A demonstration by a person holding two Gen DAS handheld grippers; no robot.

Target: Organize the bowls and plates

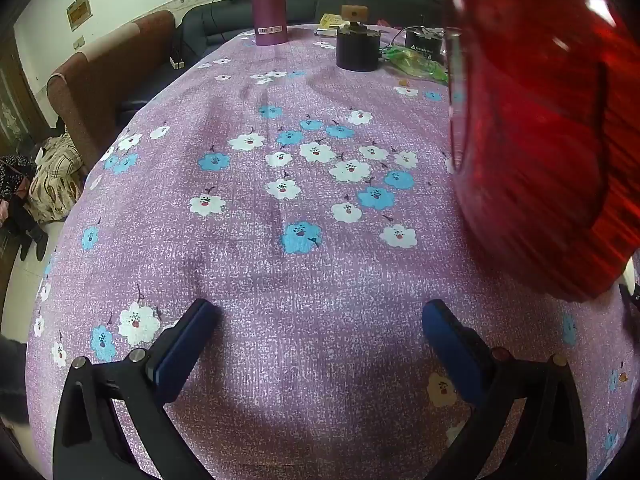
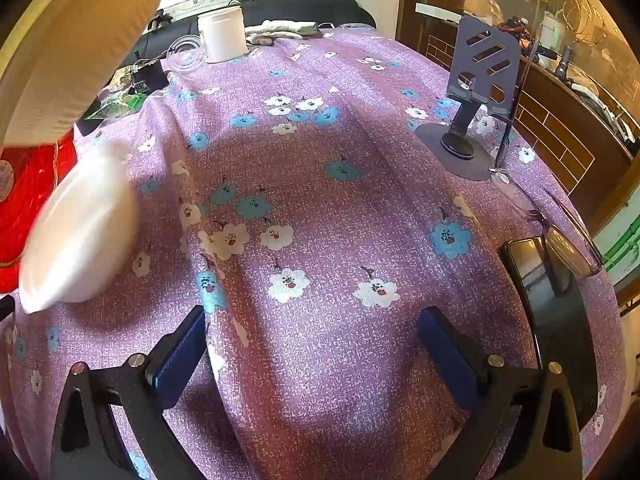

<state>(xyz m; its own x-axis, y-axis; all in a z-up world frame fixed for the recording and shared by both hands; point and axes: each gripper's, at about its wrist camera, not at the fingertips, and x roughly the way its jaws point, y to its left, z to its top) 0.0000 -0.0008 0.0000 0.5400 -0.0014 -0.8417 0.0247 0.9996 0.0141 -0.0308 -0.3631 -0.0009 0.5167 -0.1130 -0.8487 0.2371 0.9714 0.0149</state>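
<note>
so far nothing is held: the left gripper (image 1: 320, 316) and the right gripper (image 2: 312, 322) both hang wide apart over the flowered tablecloth (image 1: 280, 240), while a red bowl (image 1: 540, 120) and a white bowl (image 2: 80, 236) appear blurred at the side, so i judge the task is only starting and the next move needs one gripper turned toward a bowl's rim.

red bowl (image 1: 532, 128): tilted, blurred | white bowl (image 2: 80, 236): tilted, blurred, left

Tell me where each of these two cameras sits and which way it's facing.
Left wrist: on the left gripper, angled down over the floral tablecloth; open fingers show, red bowl at right.
Right wrist: on the right gripper, angled down; open fingers show, white bowl and a sleeve at left.
Shared: the tablecloth and red bowl.
</note>
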